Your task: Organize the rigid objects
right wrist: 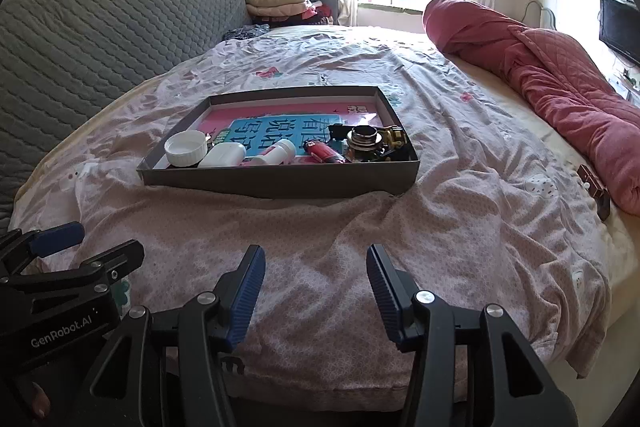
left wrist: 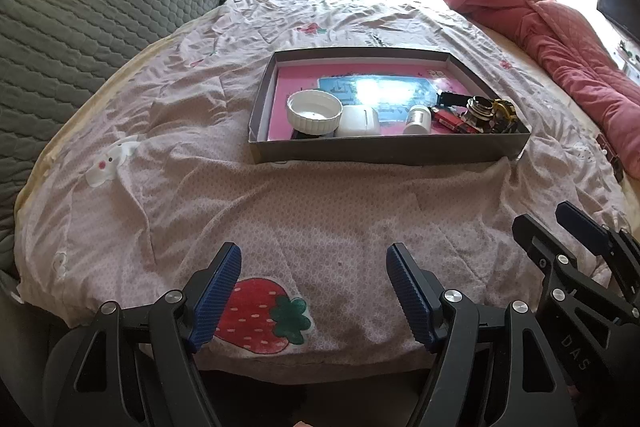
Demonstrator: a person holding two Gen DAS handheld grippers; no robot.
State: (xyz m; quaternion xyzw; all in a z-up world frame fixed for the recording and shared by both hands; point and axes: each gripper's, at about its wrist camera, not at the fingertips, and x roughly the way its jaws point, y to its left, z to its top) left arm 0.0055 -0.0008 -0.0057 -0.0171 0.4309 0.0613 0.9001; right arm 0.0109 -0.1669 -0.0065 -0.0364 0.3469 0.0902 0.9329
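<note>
A shallow grey box [left wrist: 384,149] [right wrist: 280,183] with a pink and blue lining lies on the bed. In it lie a white ribbed lid [left wrist: 315,109] [right wrist: 186,147], a white case [left wrist: 357,121] [right wrist: 222,155], a small white bottle [left wrist: 418,119] [right wrist: 276,153], a red lighter [left wrist: 450,119] [right wrist: 324,151], a glass ink bottle [left wrist: 478,111] [right wrist: 362,143] and a gold and black toy [left wrist: 504,111] [right wrist: 394,137]. My left gripper [left wrist: 314,267] is open and empty near the bed's front edge. My right gripper [right wrist: 316,269] is open and empty beside it.
The bed has a pink patterned sheet [left wrist: 320,211]. A rolled red quilt [right wrist: 560,83] lies along the right. A grey quilted headboard [right wrist: 100,27] stands at the left. A small brown object [right wrist: 596,193] lies at the quilt's end. Folded clothes [right wrist: 276,5] sit under the window.
</note>
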